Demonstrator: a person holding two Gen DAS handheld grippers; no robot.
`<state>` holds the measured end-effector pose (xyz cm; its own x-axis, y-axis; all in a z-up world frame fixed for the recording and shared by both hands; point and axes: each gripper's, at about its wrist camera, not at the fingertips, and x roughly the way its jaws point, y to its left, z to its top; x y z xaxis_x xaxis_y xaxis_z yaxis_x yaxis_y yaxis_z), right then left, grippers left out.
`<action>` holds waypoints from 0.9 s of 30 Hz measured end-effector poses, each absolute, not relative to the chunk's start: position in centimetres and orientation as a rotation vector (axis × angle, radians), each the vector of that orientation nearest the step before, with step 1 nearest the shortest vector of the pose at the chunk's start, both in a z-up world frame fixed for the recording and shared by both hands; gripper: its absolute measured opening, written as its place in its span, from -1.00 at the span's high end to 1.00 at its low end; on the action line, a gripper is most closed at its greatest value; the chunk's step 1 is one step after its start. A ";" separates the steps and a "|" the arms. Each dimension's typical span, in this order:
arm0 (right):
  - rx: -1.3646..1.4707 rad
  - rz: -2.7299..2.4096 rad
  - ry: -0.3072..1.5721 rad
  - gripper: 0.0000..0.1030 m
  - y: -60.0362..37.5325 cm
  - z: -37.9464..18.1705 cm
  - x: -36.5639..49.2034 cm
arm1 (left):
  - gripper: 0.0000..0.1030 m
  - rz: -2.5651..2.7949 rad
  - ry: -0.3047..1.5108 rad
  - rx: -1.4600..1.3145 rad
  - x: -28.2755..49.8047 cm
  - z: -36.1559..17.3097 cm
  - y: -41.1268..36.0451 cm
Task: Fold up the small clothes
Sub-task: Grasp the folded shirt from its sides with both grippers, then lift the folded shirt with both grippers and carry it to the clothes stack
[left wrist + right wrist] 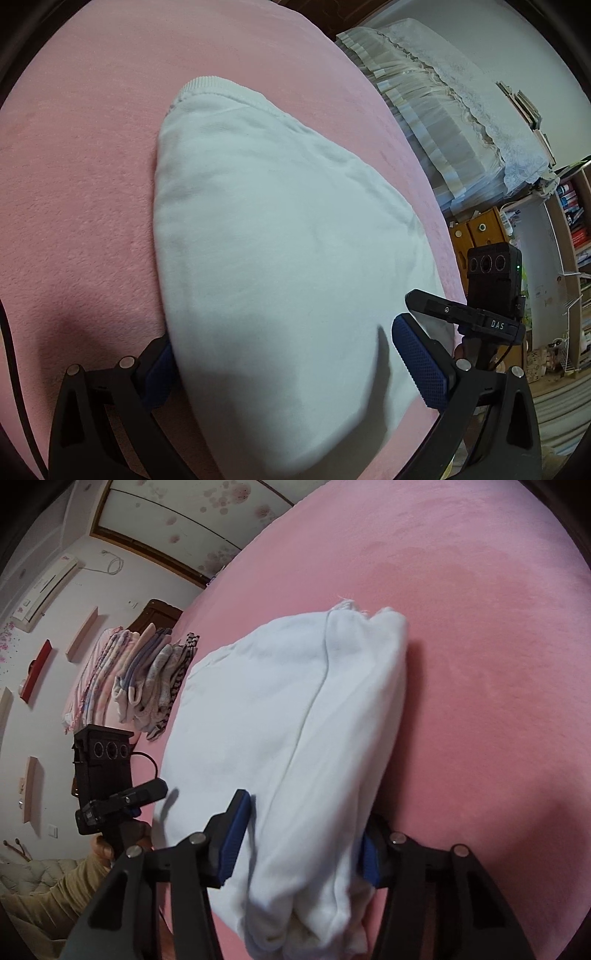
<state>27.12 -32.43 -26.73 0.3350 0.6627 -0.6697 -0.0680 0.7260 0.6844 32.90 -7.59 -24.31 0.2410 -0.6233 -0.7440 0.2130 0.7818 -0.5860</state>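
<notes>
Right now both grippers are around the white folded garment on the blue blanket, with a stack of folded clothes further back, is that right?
Not quite. The blanket is pink, not blue; both wrist views show it. The rest holds: the left gripper and the right gripper each straddle the white folded garment, and the right wrist view shows the stack of folded clothes further back.

Folded white garment (280, 258) lying flat on the pink bed (81, 184) (ribbed hem at far end), layers bunched at near edge.
</notes>
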 end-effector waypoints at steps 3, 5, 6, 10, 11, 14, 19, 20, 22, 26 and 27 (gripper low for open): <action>0.619 0.537 1.136 -0.03 -32.0 -26.8 27.5 | -0.99 -0.597 1.210 -0.453 33.2 -24.5 -7.3; 0.615 0.545 1.134 -0.02 -31.7 -26.8 27.7 | -0.99 -0.609 1.218 -0.502 33.3 -24.6 -6.7; 0.614 0.551 1.131 -0.01 -31.5 -26.8 27.8 | -0.99 -0.613 1.223 -0.516 33.5 -24.7 -6.6; 0.620 0.554 1.123 0.24 -31.5 -27.0 27.9 | -0.99 -0.623 1.239 -0.501 33.6 -24.8 -7.2; 0.620 0.553 1.123 0.33 -31.5 -27.0 27.9 | -0.99 -0.623 1.240 -0.498 33.6 -24.8 -7.3; 0.603 0.543 1.113 0.47 -31.3 -26.7 27.5 | -0.98 -0.607 1.247 -0.489 33.4 -24.5 -7.6; 0.564 0.510 1.098 0.57 -30.8 -25.8 26.9 | -0.44 -0.531 1.241 -0.373 33.0 -23.7 -8.8; 0.557 0.504 1.093 0.58 -30.6 -25.5 26.8 | -0.31 -0.529 1.231 -0.352 32.8 -23.3 -9.0; 0.526 0.489 1.087 0.60 -30.1 -24.9 26.5 | -0.09 -0.529 1.207 -0.299 32.3 -22.3 -9.5; 0.483 0.461 1.071 0.63 -29.3 -23.6 26.1 | 0.37 -0.525 1.157 -0.230 31.7 -20.3 -10.5; 0.476 0.455 1.065 0.63 -29.1 -23.2 26.0 | 0.41 -0.524 1.148 -0.225 31.5 -19.8 -10.6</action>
